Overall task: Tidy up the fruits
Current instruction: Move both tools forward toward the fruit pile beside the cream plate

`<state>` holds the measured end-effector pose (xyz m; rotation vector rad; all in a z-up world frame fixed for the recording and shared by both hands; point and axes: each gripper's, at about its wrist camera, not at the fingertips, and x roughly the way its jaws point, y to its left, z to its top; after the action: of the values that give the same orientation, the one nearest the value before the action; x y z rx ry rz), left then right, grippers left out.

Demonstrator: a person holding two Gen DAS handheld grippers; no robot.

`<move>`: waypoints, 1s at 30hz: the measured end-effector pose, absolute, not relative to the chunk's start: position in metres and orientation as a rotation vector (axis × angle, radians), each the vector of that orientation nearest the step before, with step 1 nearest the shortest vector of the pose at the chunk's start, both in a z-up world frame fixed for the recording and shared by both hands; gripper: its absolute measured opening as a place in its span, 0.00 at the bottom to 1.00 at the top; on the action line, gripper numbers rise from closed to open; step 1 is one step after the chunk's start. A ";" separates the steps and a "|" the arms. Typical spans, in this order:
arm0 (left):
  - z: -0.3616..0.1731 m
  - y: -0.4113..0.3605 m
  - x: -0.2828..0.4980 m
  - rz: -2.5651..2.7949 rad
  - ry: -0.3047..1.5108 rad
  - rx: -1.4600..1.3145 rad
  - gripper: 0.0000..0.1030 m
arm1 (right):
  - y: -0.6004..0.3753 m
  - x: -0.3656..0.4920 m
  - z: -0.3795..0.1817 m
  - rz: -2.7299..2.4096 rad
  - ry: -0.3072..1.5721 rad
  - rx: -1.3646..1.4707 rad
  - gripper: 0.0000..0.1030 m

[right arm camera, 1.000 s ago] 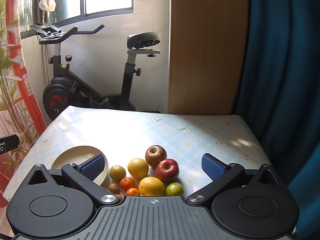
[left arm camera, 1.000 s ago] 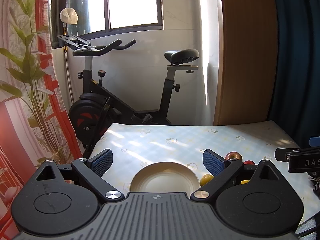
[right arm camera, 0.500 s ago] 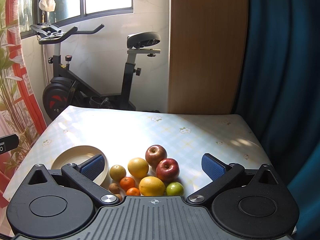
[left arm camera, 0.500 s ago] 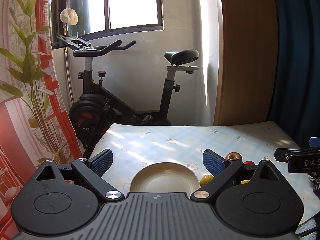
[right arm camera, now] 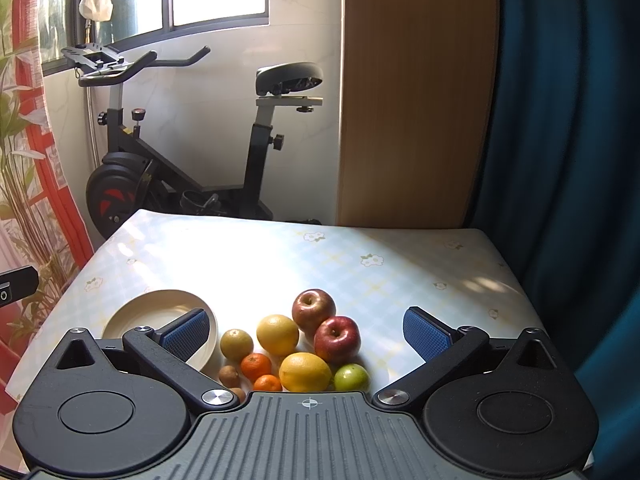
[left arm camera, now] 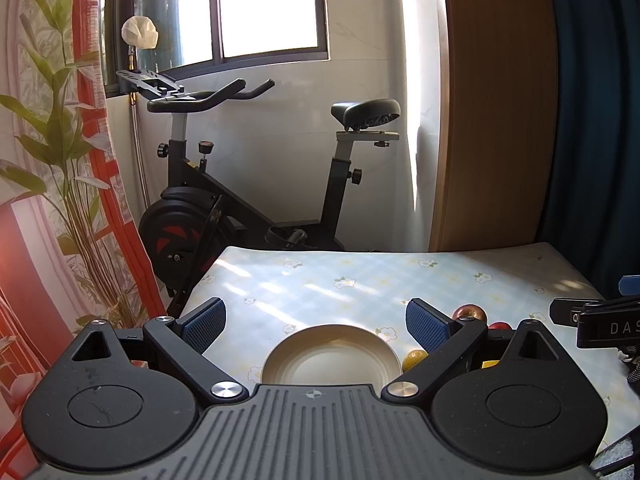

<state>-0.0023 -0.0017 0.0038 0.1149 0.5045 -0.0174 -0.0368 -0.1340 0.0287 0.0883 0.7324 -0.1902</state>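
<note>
A pile of fruit lies on the table in the right wrist view: two red apples (right arm camera: 337, 338), an orange (right arm camera: 277, 334), a lemon (right arm camera: 305, 372), a green fruit (right arm camera: 351, 377), small tangerines (right arm camera: 256, 366) and kiwis (right arm camera: 229, 376). A cream bowl (right arm camera: 132, 316) sits empty to their left; it also shows in the left wrist view (left arm camera: 332, 354). My right gripper (right arm camera: 308, 330) is open above the fruit. My left gripper (left arm camera: 316, 322) is open above the bowl, with apples (left arm camera: 469, 313) at its right.
The table (right arm camera: 280, 264) has a pale floral cloth. An exercise bike (right arm camera: 192, 152) stands behind it by the window. A wooden panel (right arm camera: 412, 92) and a blue curtain (right arm camera: 560, 120) are at the right, a patterned curtain (left arm camera: 40, 200) at the left.
</note>
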 end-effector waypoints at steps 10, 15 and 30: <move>-0.003 0.008 0.014 -0.001 0.538 0.101 0.95 | -0.147 -0.032 0.019 -0.145 0.686 0.141 1.00; -0.013 0.026 0.031 -0.029 0.559 0.055 0.95 | -0.160 -0.024 0.010 -0.181 0.630 0.123 1.00; -0.049 0.054 0.075 -0.027 0.550 -0.060 0.93 | -0.191 0.003 -0.025 -0.184 0.530 0.044 1.00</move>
<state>0.0748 0.0542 -0.0487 -0.0600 0.5501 -0.0273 0.0026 -0.1912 -0.0254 0.0440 0.5304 -0.1839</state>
